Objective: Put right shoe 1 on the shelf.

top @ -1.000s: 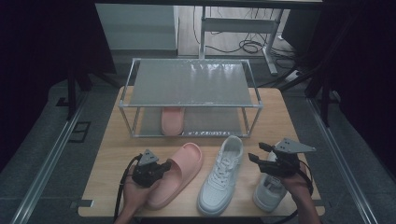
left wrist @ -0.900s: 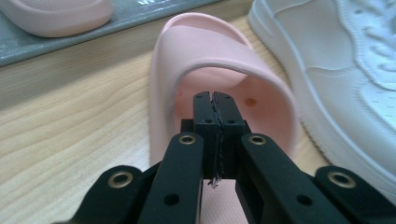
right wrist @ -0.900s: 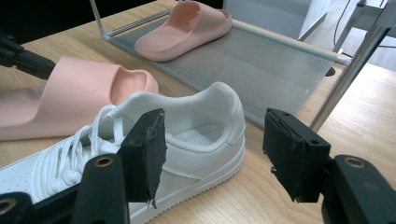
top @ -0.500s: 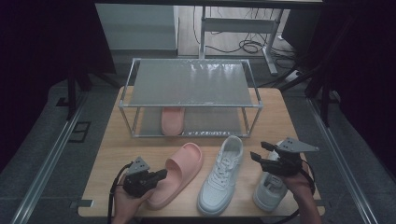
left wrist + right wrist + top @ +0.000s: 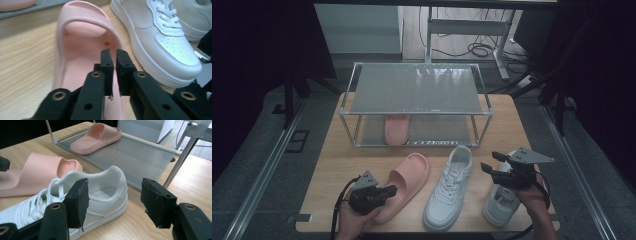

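Your left claw (image 5: 388, 190) is nearest, jaws just cracking apart, empty, at the pink slipper's (image 5: 404, 184) near heel; its long axis runs far-right toward the shoe rack (image 5: 417, 113). Right claw (image 5: 490, 161) gapes open.

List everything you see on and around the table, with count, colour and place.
Slide sandal: one, pink, front left of table.
Second slide sandal: one, pink, lower shelf of rack.
Sneaker: one, white, front centre.
Second sneaker: one, white, front right, under right hand.
Shoe rack: one, metal, grey shelves, back of table.
Table: one, light wood.
Left gripper: black, jaws slightly apart, just been opening, over sandal's heel, nothing gripped.
Right gripper: black, open, empty.
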Motion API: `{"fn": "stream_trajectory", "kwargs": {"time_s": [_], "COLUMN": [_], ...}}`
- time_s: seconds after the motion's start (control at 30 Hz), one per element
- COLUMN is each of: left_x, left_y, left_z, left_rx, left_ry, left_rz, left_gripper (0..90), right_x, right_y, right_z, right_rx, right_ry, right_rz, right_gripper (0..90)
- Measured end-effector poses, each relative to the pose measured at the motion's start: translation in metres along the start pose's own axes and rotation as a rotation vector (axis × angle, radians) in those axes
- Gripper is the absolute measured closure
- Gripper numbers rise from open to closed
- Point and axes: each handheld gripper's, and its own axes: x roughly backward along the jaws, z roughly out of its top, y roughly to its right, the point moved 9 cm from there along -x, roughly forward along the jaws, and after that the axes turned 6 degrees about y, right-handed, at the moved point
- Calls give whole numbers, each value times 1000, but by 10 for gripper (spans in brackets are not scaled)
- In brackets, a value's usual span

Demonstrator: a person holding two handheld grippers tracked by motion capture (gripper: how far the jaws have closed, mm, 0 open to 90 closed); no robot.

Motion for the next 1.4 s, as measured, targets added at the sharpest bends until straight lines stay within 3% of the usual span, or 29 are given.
{"fn": "stream_trajectory", "kwargs": {"time_s": [0.07,0.23,0.43,0.77,0.9,1.07,1.4], "left_x": [-3,-11,-25,-50,-58,-60,-59], "left_y": [3,8,10,15,13,12,12], "left_z": [0,-4,-7,0,-3,-1,14], "left_rx": [-3,-2,-16,-67,-90,-92,-71], "left_ry": [-3,-33,-76,-124,-147,-137,-85], "left_rz": [-3,-6,3,36,75,110,122], "left_gripper": [741,634,604,706,788,830,836], "right_x": [1,1,0,-1,0,-1,1], "right_y": [0,0,-1,0,0,0,2], "right_z": [0,1,0,-1,-1,-1,0], "right_rx": [0,0,1,3,5,1,-1], "right_ry": [-1,4,0,-3,-4,-3,3], "right_rz": [-1,-2,0,-2,-2,-4,-9], "right_gripper": [400,400,400,400,400,400,400]}}
